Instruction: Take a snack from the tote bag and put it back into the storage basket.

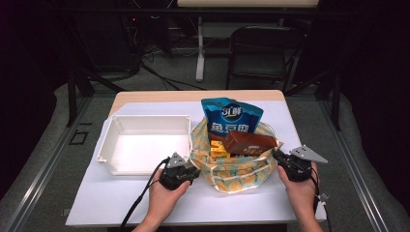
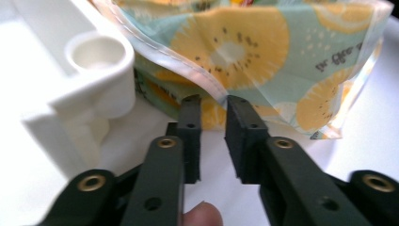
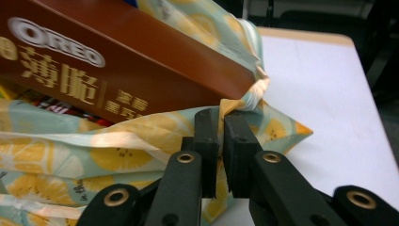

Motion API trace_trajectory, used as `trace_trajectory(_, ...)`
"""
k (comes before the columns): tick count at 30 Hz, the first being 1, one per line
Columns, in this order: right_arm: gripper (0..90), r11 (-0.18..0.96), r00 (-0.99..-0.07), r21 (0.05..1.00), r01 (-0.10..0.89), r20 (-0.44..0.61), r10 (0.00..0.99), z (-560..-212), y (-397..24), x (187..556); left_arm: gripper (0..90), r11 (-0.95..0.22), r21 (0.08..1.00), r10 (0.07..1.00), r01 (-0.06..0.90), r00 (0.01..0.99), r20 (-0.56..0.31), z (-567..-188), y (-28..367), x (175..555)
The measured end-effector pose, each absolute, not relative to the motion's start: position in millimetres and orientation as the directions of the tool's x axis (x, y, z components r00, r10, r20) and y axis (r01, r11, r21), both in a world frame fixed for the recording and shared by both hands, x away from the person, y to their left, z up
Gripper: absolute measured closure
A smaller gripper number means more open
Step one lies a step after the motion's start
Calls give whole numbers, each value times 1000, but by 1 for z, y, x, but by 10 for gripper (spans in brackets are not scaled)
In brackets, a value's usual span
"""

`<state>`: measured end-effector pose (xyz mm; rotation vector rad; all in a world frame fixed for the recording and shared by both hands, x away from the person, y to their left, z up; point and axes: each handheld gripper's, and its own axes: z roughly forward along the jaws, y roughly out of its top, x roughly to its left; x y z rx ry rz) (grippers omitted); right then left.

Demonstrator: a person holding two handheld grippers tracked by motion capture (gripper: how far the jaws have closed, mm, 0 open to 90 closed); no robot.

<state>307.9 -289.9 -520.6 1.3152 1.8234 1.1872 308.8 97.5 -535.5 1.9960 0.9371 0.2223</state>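
A bag (image 1: 237, 171) printed with yellow fruit slices stands in the middle of the table. A blue snack pouch (image 1: 232, 116), a brown Oreo box (image 1: 249, 142) and yellow packs (image 1: 218, 147) stick out of it. My left gripper (image 1: 195, 170) is at the bag's left rim. In the left gripper view the jaws (image 2: 212, 101) stand a little apart, with the bag's (image 2: 263, 52) seam edge just at their tips, not pinched. My right gripper (image 1: 276, 155) is at the bag's right corner. Its jaws (image 3: 220, 115) are shut on the bag's rim (image 3: 127, 136), right under the Oreo box (image 3: 122, 70).
An empty white tray (image 1: 145, 118) sits left of the bag, its corner (image 2: 94, 70) close beside my left jaws. A white sheet (image 1: 121, 203) covers the table. A black chair (image 1: 261, 48) stands behind the table's far edge.
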Motion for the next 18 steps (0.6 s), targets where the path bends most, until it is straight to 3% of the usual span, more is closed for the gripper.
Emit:
trace_trajectory(6, 849, 102, -333, 898, 428, 52, 942, -522, -289, 309, 592, -258, 852, 665, 456, 723, -186, -509, 100, 303)
trace_trajectory(11, 855, 109, -342, 902, 417, 45, 938, -520, -285, 308, 427, -236, 902, 639, 361, 757, -136, -482, 93, 306)
trace_trajectory(15, 861, 114, -346, 901, 418, 42, 937, -520, -285, 308, 334, -168, 931, 629, 325, 762, -153, -459, 96, 311)
trace_trajectory(18, 868, 117, -348, 902, 416, 39, 936, -520, -285, 308, 324, -159, 933, 642, 322, 752, -150, -453, 95, 315)
